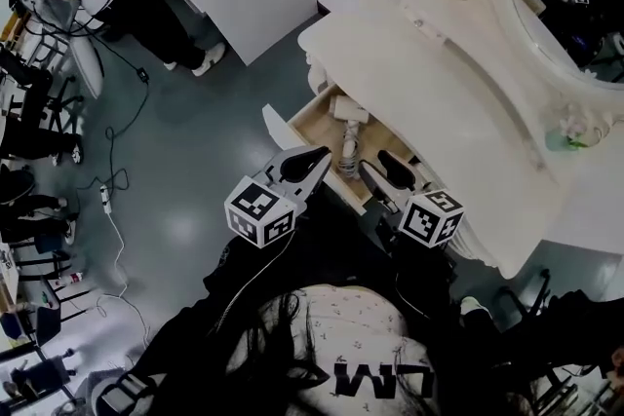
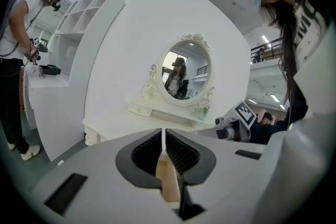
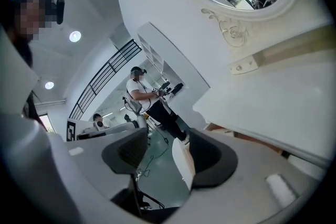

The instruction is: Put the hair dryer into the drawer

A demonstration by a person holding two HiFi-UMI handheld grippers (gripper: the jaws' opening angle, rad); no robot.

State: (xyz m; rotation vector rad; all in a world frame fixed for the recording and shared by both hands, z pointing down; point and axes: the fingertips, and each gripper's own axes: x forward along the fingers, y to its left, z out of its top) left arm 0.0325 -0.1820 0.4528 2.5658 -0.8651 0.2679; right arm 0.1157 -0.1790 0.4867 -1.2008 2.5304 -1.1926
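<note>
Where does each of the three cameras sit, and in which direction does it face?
Head view: on the person's head, looking steeply down at the open drawer holding the hair dryer; own shirt, left tool and right tool show.
Left gripper view: on the left tool, facing the oval mirror on the dressing table; shut jaws and the person's upper body show.
Right gripper view: on the right tool, looking sideways across the room; open jaws and the person's head camera show.
Shared: both gripper views see the mirror and a second person.

Your dresser cream; drawer pale tan inside (front white). Dryer off-white. Floor dark grey-green. Your cubes: black-and-white square pattern; pads black.
</note>
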